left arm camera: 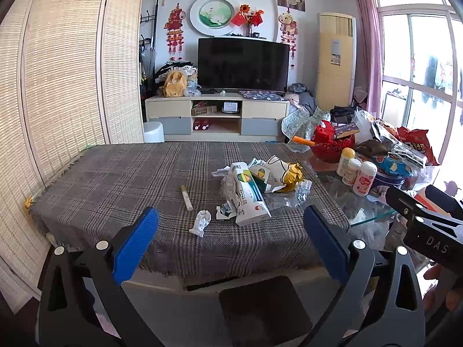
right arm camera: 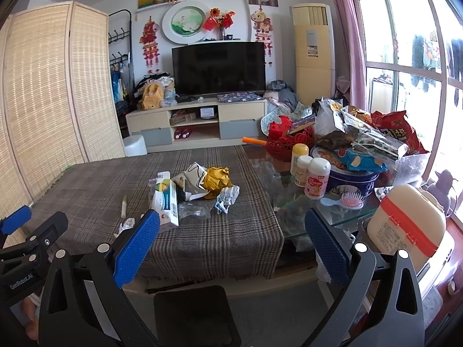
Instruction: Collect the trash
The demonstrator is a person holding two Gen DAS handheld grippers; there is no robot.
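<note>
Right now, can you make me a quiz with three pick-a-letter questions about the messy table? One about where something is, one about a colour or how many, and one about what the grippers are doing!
1. Where does the crumpled yellow wrapper lie?
A. on the grey plaid tablecloth
B. on the floor
C. on the television stand

2. How many white bottles stand together on the glass tabletop?
A. one
B. three
C. six

3. What are the left gripper and right gripper doing?
A. both shut on trash
B. one holds a box
C. both open, holding nothing

Answers:
1 A, the wrapper sits in the trash pile on the cloth.
2 B, three bottles stand in a cluster beside the blue tin.
3 C, each gripper's blue pads stand wide apart with nothing between them.
</note>
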